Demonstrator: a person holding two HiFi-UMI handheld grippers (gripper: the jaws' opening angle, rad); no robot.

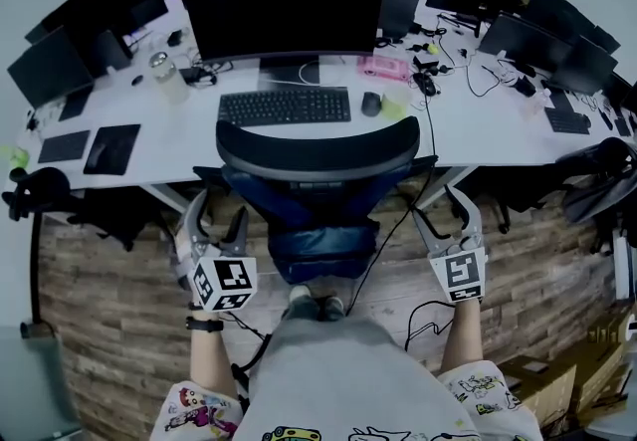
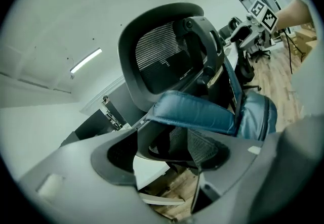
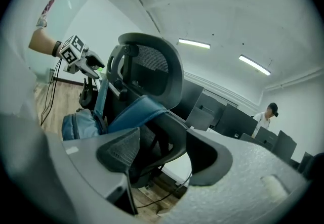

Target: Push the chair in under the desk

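My left gripper (image 1: pixel 219 213) has its jaws spread wide and pinches nothing; in the left gripper view only the black mesh-backed office chair (image 1: pixel 317 152) shows beyond them. My right gripper (image 1: pixel 441 213) is likewise spread and empty. The two hover just off the chair's back, one at each side, touching none of it. A blue fabric bag (image 1: pixel 320 235) hangs on the chair's back, between the grippers. The chair's seat sits tucked beneath the long white desk (image 1: pixel 468 125), its curved backrest near the desk edge. Beyond the chair lie a black keyboard (image 1: pixel 285 107) and a wide dark monitor (image 1: pixel 284 6).
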